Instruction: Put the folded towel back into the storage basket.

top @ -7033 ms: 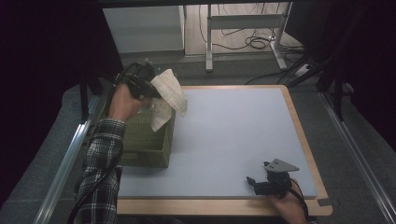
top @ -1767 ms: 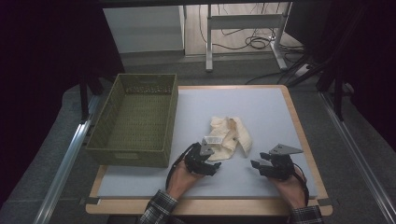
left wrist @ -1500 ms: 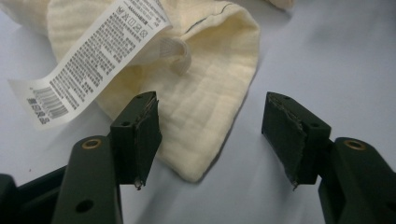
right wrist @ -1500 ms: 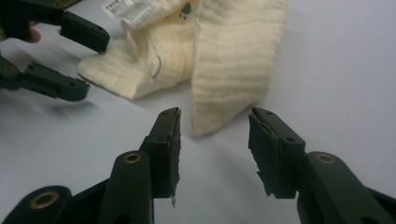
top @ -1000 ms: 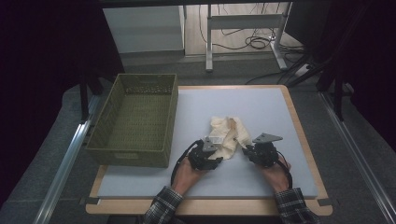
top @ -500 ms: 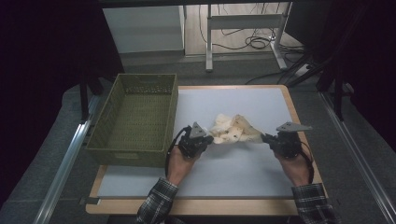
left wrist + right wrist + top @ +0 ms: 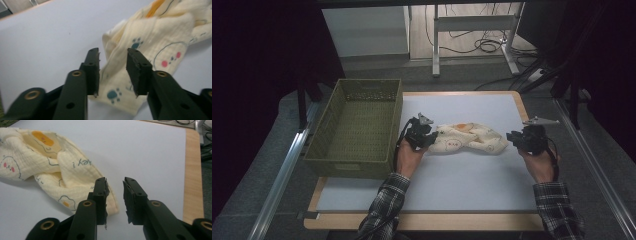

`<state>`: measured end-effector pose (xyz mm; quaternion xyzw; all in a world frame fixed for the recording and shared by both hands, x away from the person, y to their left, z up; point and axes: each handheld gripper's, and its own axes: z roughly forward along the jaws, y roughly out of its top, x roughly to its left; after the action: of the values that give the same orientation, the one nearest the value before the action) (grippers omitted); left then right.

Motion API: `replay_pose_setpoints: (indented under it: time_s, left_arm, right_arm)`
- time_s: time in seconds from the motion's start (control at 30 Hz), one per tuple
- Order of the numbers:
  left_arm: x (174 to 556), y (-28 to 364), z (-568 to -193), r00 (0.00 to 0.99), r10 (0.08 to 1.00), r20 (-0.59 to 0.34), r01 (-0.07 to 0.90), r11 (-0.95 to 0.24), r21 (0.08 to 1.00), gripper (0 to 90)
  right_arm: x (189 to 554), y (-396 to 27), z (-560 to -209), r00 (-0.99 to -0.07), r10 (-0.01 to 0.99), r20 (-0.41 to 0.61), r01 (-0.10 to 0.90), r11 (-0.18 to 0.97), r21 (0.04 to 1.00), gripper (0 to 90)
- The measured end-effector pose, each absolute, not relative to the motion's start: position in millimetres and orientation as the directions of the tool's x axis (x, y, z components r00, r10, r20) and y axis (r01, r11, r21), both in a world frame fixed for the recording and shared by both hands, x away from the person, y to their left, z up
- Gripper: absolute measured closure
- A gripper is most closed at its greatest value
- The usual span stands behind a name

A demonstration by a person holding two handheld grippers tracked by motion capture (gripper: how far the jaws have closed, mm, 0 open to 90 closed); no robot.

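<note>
The left gripper is standing with its jaws parted, having just been opening, and nothing is pinched between them. In the left gripper view the cream cloth is lying on the table beyond and beneath the gap, free of both pads. In the high view the left gripper is hovering at the cloth's left end, just beside it.

The right gripper is likewise standing released, its jaws having just been opening with a narrow gap and nothing gripped. In the right gripper view the left jaw is crossing in front of the cloth's near edge, while the right jaw is sitting over bare table. In the high view the right gripper is hanging just off the cloth's right end.

The cloth is lying stretched out, rumpled, between the two grippers on the pale table, right of the green basket.

The cloth is carrying printed cartoon shapes: teal paw prints, outlined faces with pink cheek dots, and orange yolk-like spots. A short run of dark lettering is showing upside down in the right gripper view; it may be reading "key i", though I cannot tell for sure.
</note>
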<state>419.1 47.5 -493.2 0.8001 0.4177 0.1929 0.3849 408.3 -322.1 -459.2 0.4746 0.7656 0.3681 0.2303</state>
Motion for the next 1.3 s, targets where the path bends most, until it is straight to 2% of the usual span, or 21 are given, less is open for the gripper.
replay_pose_setpoints:
  time_s: [0.17, 0.47, 0.53, 0.57, 0.63, 0.73, 0.77, 0.8, 0.83, 0.87, 0.9, 0.93, 1.07, 1.2, 1.27, 1.3]
  left_arm:
    - [409, 53, -501, 0.576, 0.817, -0.032, 0.511, -0.329, 0.794, 48.1]
    - [404, 57, -509, 0.574, 0.819, -0.023, 0.522, -0.344, 0.780, 41.2]
    - [406, 58, -514, 0.572, 0.820, -0.034, 0.533, -0.339, 0.775, 41.3]
    - [407, 58, -516, 0.572, 0.819, -0.042, 0.538, -0.336, 0.773, 42.4]
    - [410, 59, -522, 0.582, 0.810, -0.073, 0.555, -0.329, 0.764, 45.6]
    - [411, 59, -524, 0.588, 0.804, -0.083, 0.559, -0.330, 0.761, 55.2]
    - [412, 59, -527, 0.599, 0.795, -0.098, 0.563, -0.331, 0.758, 60.3]
    - [412, 59, -527, 0.599, 0.795, -0.098, 0.563, -0.331, 0.758, 64.3]
    - [412, 58, -529, 0.611, 0.785, -0.099, 0.563, -0.343, 0.752, 71.3]
    - [412, 58, -529, 0.611, 0.785, -0.099, 0.563, -0.343, 0.752, 76.9]
    - [411, 58, -530, 0.622, 0.777, -0.099, 0.562, -0.355, 0.747, 76.9]
    - [410, 57, -530, 0.633, 0.768, -0.095, 0.557, -0.367, 0.745, 87.6]
    - [405, 60, -523, 0.630, 0.771, -0.090, 0.540, -0.351, 0.765, 88.8]
    - [392, 62, -498, 0.634, 0.771, -0.055, 0.475, -0.332, 0.815, 89.0]
    - [389, 61, -490, 0.635, 0.772, -0.044, 0.460, -0.332, 0.824, 89.1]
    - [388, 58, -481, 0.624, 0.781, -0.024, 0.447, -0.331, 0.831, 89.1]
  right_arm:
    - [394, -325, -466, -0.481, 0.875, 0.054, 0.563, 0.262, 0.784, 70.1]
    - [385, -286, -478, -0.608, 0.790, 0.086, 0.534, 0.326, 0.780, 69.6]
    - [388, -272, -483, -0.634, 0.769, 0.081, 0.521, 0.347, 0.780, 66.0]
    - [392, -258, -487, -0.652, 0.756, 0.064, 0.502, 0.366, 0.784, 57.6]
    - [397, -247, -491, -0.665, 0.745, 0.050, 0.484, 0.379, 0.789, 53.1]
    - [405, -236, -498, -0.670, 0.742, 0.020, 0.469, 0.402, 0.787, 51.0]
    - [413, -229, -507, -0.661, 0.750, -0.038, 0.468, 0.451, 0.760, 51.7]
    - [413, -229, -507, -0.661, 0.750, -0.038, 0.468, 0.451, 0.760, 51.7]
    - [419, -224, -517, -0.643, 0.760, -0.092, 0.483, 0.496, 0.722, 62.0]
    - [419, -224, -517, -0.643, 0.760, -0.092, 0.483, 0.496, 0.722, 62.0]
    - [420, -224, -520, -0.639, 0.762, -0.104, 0.488, 0.507, 0.710, 68.6]
    - [419, -226, -521, -0.634, 0.764, -0.116, 0.484, 0.510, 0.711, 82.6]
    - [414, -232, -510, -0.646, 0.755, -0.110, 0.487, 0.518, 0.703, 85.2]
    - [395, -254, -463, -0.660, 0.741, -0.121, 0.460, 0.526, 0.715, 85.2]
    - [393, -258, -455, -0.658, 0.743, -0.127, 0.456, 0.526, 0.718, 85.1]
    - [392, -269, -434, -0.640, 0.758, -0.129, 0.454, 0.507, 0.733, 83.7]
